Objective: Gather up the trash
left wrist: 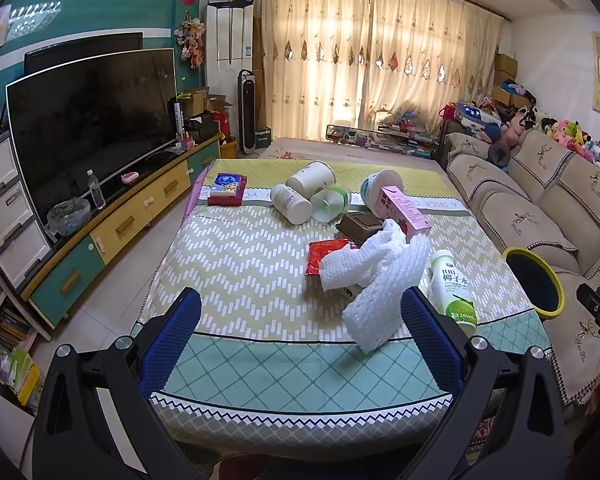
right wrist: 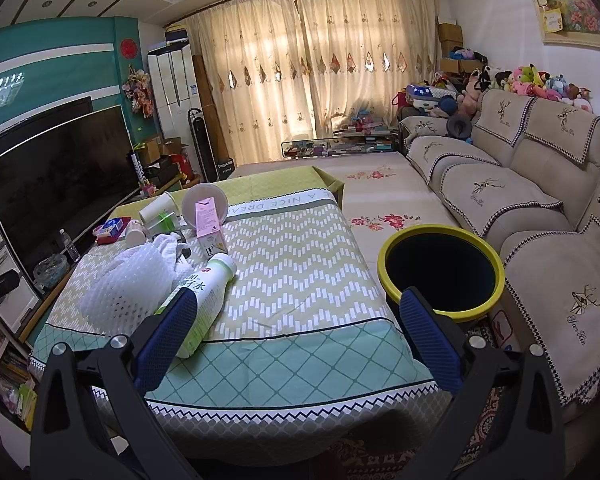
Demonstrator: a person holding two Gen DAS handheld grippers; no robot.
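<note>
- On the covered table [left wrist: 236, 248], nothing looks collected yet: all the trash visible lies on the cloth, so I judge the task barely begun.
- Farthest left sits a red and blue packet [left wrist: 228, 189], flat near the table's far edge.
- Next come a white jar [left wrist: 291, 203] on its side, a paper cup [left wrist: 311, 178] tipped over behind it, and a clear green-banded cup [left wrist: 330, 203] touching the jar.
- Toward the middle, a white tub [left wrist: 380, 189] lies tipped, with a pink carton [left wrist: 405, 211] leaning in front of it and a dark tray [left wrist: 358, 225] just beside.
- Nearer the front, a red wrapper [left wrist: 325, 254] is partly covered by white foam netting [left wrist: 374, 280], which spills toward the near edge.
- Right of that, a green-and-white bottle [left wrist: 452, 286] lies on its side, close to the table's right edge.
- Off the table's right side stands the yellow-rimmed bin [right wrist: 440, 270], beside the sofa [right wrist: 540, 216]; its dark inside shows no trash, though the bottom is too dark to be sure.
- Left gripper [left wrist: 300, 312] hovers over the near edge, jaws spread wide, holding nothing.
- Right gripper [right wrist: 296, 316] is likewise wide apart and empty, its left finger just in front of the bottle.
- Everything remains to be picked up and dropped in the bin.
</note>
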